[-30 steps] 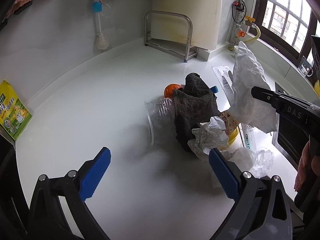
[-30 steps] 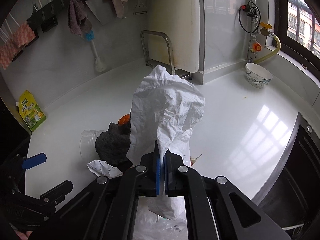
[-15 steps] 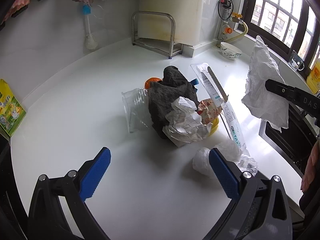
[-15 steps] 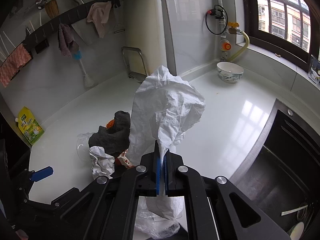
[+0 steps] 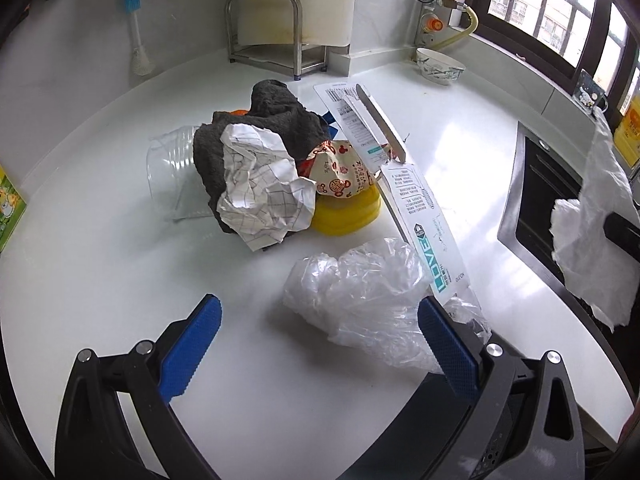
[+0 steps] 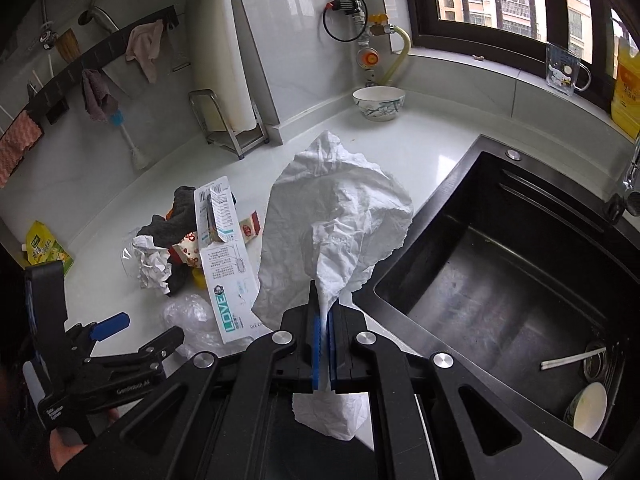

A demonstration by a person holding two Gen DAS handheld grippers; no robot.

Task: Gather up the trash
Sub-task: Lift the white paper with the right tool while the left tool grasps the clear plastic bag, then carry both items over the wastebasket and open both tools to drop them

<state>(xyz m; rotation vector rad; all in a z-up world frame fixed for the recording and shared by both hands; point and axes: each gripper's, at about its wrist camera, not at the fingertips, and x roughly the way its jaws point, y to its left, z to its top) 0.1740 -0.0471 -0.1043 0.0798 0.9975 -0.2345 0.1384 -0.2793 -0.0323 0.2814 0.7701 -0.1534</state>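
My right gripper [image 6: 323, 334] is clamped tight on a crumpled white paper towel [image 6: 334, 224], the blue pads pinching a narrow neck of it; the sheet's long axis runs straight out along the fingers, billowing ahead into a peak that points away from me, while a short tail hangs back beneath the jaws. From my left wrist camera the same towel [image 5: 592, 220] hangs off to the far right, above the edge of the black sink [image 6: 500, 264], which lies just right of the right gripper. My left gripper [image 5: 318, 350] stands wide open with nothing between its pads, angled down at the white countertop [image 5: 100, 248]. Just ahead of its right finger and touching it in view lies a crumpled clear plastic bag [image 5: 360, 288]. Further ahead sits the trash heap: a ball of checked paper [image 5: 262, 188] leaning on a dark grey cloth [image 5: 276, 120], a printed snack wrapper [image 5: 340, 168] on a yellow lid [image 5: 348, 210], a clear plastic cup [image 5: 172, 164] on its side to the left, and a long card package [image 5: 404, 184] whose length runs from far ahead back toward my right finger. Beyond, a patterned bowl [image 5: 440, 66] stands near the tiled wall and window; a steel rack [image 5: 276, 36] sits in the corner.
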